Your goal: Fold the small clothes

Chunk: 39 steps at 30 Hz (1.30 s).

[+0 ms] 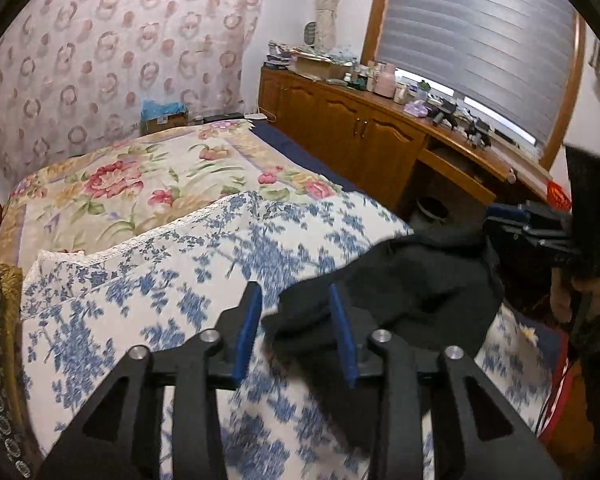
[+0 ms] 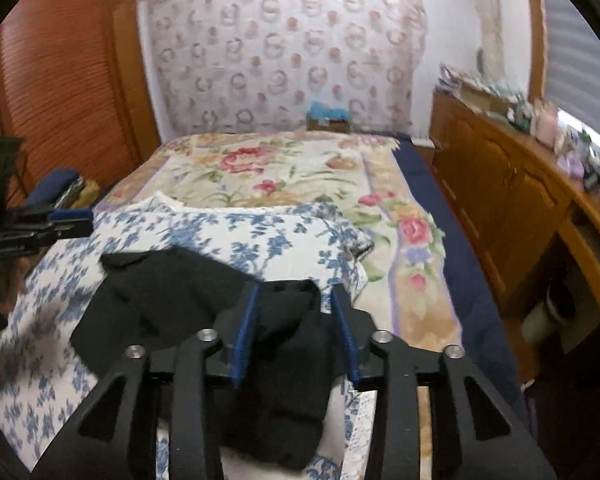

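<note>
**Black garment on the blue-floral cloth, both claws loose**

So the black garment (image 1: 412, 280) is lying rumpled on the blue-and-white floral cloth (image 1: 204, 280) that's spread over the near end of the bed. It looks bunched up, with one end reaching toward each gripper.

The left gripper (image 1: 296, 332) has its blue pads parted. One edge of the black fabric sits between them, against the right-hand pad, but it's not pinched. The right gripper (image 2: 296, 332) is much the same: jaws apart, a lump of the garment sitting in the gap, fabric spilling down below the fingers, no squeeze that I can see.

Further out, under the blue cloth, there's a rose-patterned bedspread (image 1: 140, 184) running to the far end of the bed. A wooden cabinet (image 1: 340, 124) with a cluttered top stands along the right side, under a window with blinds (image 1: 480, 40). A patterned curtain (image 1: 120, 52) covers the back wall.
</note>
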Motion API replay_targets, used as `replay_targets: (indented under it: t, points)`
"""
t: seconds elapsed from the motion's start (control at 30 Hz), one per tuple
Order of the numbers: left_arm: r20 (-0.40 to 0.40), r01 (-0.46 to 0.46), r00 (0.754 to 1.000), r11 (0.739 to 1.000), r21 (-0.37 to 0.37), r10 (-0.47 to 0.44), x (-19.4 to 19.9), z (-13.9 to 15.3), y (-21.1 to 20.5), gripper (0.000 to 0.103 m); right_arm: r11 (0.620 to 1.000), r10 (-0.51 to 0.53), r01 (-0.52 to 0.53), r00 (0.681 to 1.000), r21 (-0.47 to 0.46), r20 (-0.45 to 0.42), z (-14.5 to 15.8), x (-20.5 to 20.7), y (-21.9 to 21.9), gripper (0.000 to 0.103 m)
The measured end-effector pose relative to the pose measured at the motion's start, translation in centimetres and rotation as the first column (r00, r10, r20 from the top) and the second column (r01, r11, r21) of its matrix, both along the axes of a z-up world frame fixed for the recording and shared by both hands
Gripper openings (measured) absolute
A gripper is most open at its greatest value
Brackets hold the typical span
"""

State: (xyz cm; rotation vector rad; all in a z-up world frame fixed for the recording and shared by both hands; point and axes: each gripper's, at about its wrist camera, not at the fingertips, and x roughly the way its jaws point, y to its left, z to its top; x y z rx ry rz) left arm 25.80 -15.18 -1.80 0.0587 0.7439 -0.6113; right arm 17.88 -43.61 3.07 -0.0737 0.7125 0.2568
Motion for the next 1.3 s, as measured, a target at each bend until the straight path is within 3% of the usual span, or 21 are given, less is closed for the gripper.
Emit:
replay_targets:
  t: [0.1, 0.27, 0.43, 0.53, 0.57, 0.6, 0.73, 0.87, 0.93, 1.13, 1.3]
  points:
    - [-0.026, 0.018, 1.0, 1.0, 0.019, -0.017, -0.9, -1.0, 0.7, 0.041, 0.997, 0.079, -0.079, 0.997, -0.016, -0.01, -0.1, -0.9, 2.1, 0.055]
    - [-0.078, 0.044, 0.996, 0.998, 0.054, -0.04, -1.7, -3.0, 0.9, 0.043, 0.976, 0.16, -0.173, 0.982, -0.135, -0.099, -2.6, -0.4, 5.6, 0.056]
    - [-0.112, 0.055, 0.993, 0.996, 0.068, -0.047, -1.5, -4.3, 0.9, 0.044, 0.956, 0.149, -0.183, 0.976, -0.227, -0.161, -4.5, 1.9, 5.9, 0.055]
    - [-0.121, 0.062, 0.991, 0.996, 0.065, -0.054, -0.9, -4.5, 0.5, 0.045, 0.953, 0.145, -0.178, 0.979, -0.247, -0.146, -4.2, 3.5, 5.2, 0.031]
    - [-0.121, 0.065, 0.991, 0.996, 0.066, -0.057, -0.8, -4.5, 0.3, 0.045, 0.953, 0.137, -0.168, 0.981, -0.253, -0.137, -4.0, 4.3, 4.8, 0.017]
    - [-0.12, 0.068, 0.991, 0.995, 0.068, -0.06, -0.5, -4.5, 0.0, 0.045, 0.954, 0.123, -0.153, 0.984, -0.259, -0.131, -3.9, 5.0, 4.4, 0.012]
    - [-0.119, 0.072, 0.991, 0.995, 0.068, -0.064, 0.5, -4.3, -0.9, 0.045, 0.966, 0.053, -0.077, 0.993, -0.246, -0.105, -3.0, 8.2, 2.4, 0.012]
    - [-0.124, 0.059, 0.991, 0.997, 0.055, -0.052, 1.8, -4.3, -1.4, 0.045, 0.982, -0.057, 0.043, 0.996, -0.183, -0.069, -1.6, 9.7, 0.0, 0.028]
    - [-0.14, 0.053, 0.989, 0.998, 0.039, -0.047, 2.6, -4.4, -1.5, 0.045, 0.986, -0.073, 0.063, 0.996, -0.157, -0.057, -0.9, 9.4, -0.7, 0.05]
    - [-0.159, 0.031, 0.987, 0.999, 0.034, -0.025, 4.3, -5.2, -2.1, 0.045, 0.994, -0.086, 0.079, 0.992, -0.081, -0.094, -1.1, 6.6, -1.8, 0.063]
    - [-0.214, 0.028, 0.977, 0.999, 0.024, -0.023, 5.4, -6.5, -2.6, 0.045, 0.997, -0.065, 0.07, 0.98, 0.022, -0.188, -3.7, 3.9, -1.5, 0.067]
